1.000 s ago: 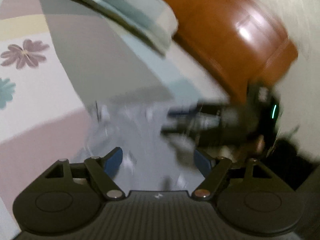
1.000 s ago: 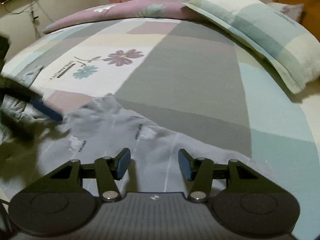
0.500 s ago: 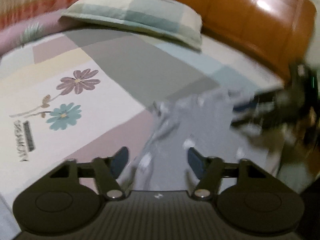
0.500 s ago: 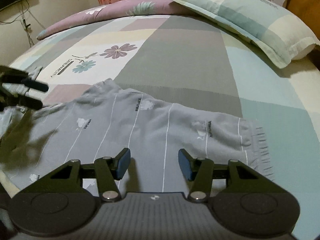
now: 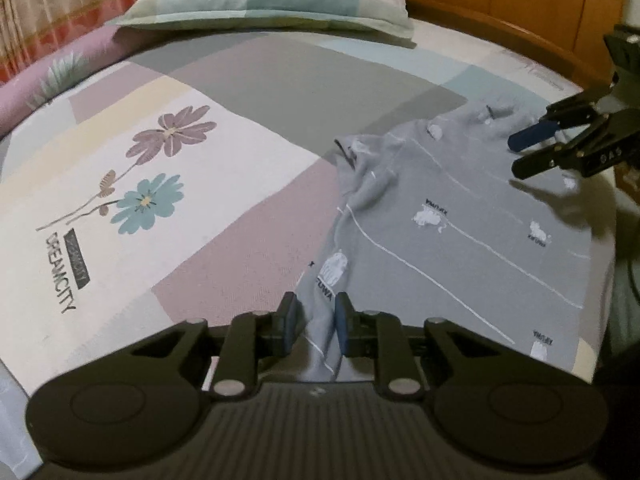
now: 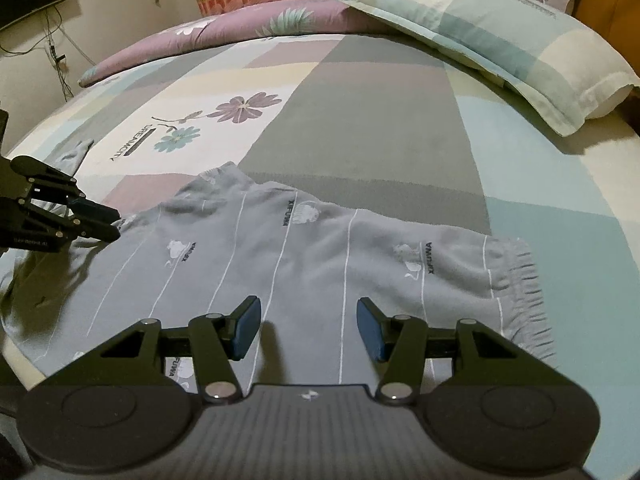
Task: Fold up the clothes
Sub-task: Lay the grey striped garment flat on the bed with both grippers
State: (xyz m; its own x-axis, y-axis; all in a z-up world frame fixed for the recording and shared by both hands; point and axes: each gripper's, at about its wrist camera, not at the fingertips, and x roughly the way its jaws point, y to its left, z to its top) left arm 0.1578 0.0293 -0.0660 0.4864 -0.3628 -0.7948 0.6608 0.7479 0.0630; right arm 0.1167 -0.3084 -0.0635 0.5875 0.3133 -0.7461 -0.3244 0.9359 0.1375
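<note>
Closing in over the last moment, the left gripper (image 5: 313,326) is now pinching a raised fold at the edge of the grey garment (image 5: 460,216), its blue pads pressing the cloth from both sides, where a second ago they were standing wide apart. Across the patchwork bedsheet (image 6: 360,128) the garment is lying mostly flat, spreading from 6 o'clock toward 3 o'clock in the left wrist view. Hovering over the garment's near edge at 6 o'clock in its own view, the right gripper (image 6: 308,326) is standing about half open, gripping nothing. At 1 o'clock, a checked pillow (image 6: 516,36) is resting
</note>
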